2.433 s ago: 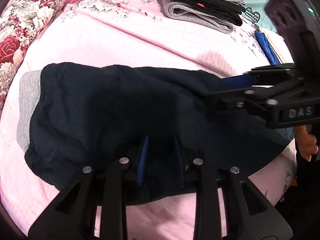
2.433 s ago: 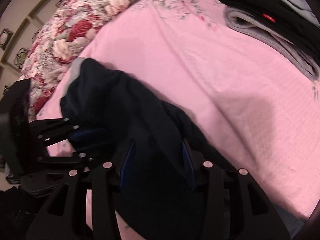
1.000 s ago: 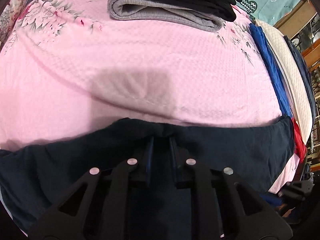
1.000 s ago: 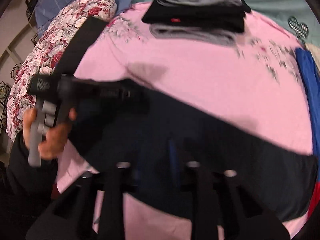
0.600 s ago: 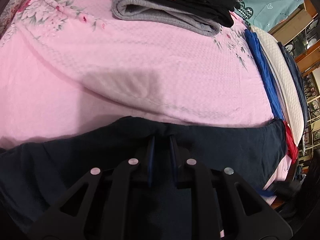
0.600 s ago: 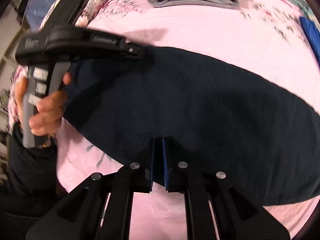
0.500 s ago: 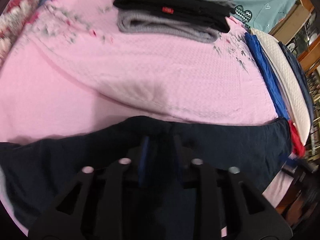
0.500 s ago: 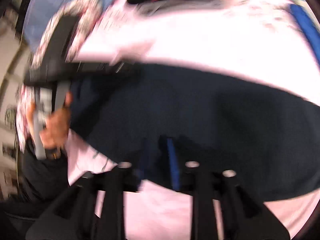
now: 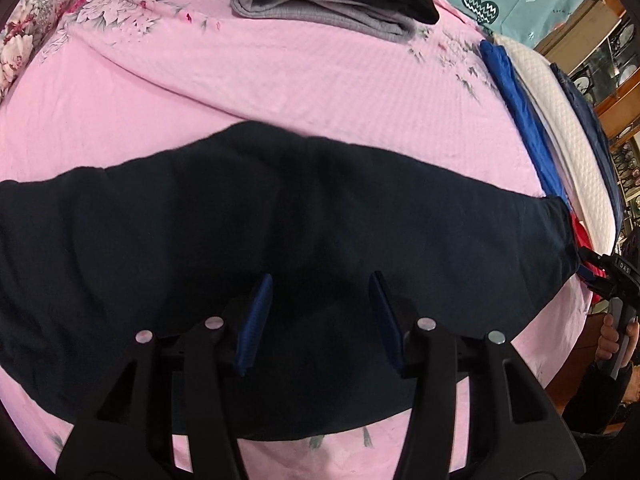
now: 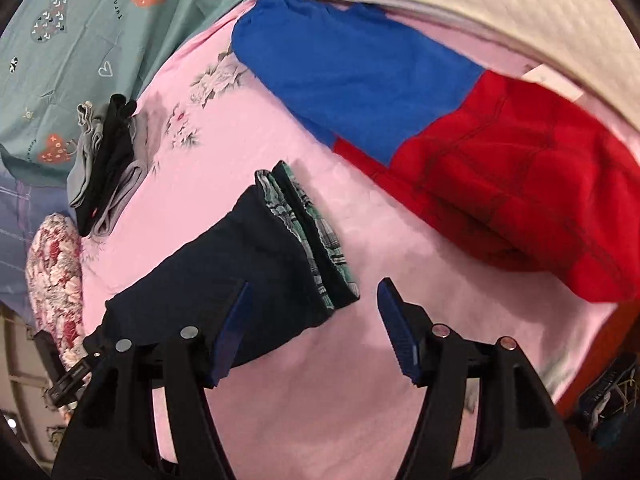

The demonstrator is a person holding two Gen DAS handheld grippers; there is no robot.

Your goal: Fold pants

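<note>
So the dark navy pants (image 9: 312, 216) are lying flat across the pink bedspread (image 9: 320, 92), stretched out sideways right in front of the left tool (image 9: 320, 304). That tool's jaws are opening, blue pads (image 9: 256, 320) apart, hovering over the fabric with nothing clenched between them.

The right tool (image 10: 312, 320) is over at the pants' end, where the plaid green lining (image 10: 316, 216) shows at the opening. Its jaws are opening too, released; the left pad sits over the navy cloth, the right one over bare pink bedspread, so nothing's pinched.

Ahead of the left tool, well past the pants, there's a stack of folded clothes (image 9: 332, 0), grey and black. Ahead and to the right of the right tool sits a blue and red garment (image 10: 440, 120), with a white quilted pad (image 10: 500, 12) beyond it.
</note>
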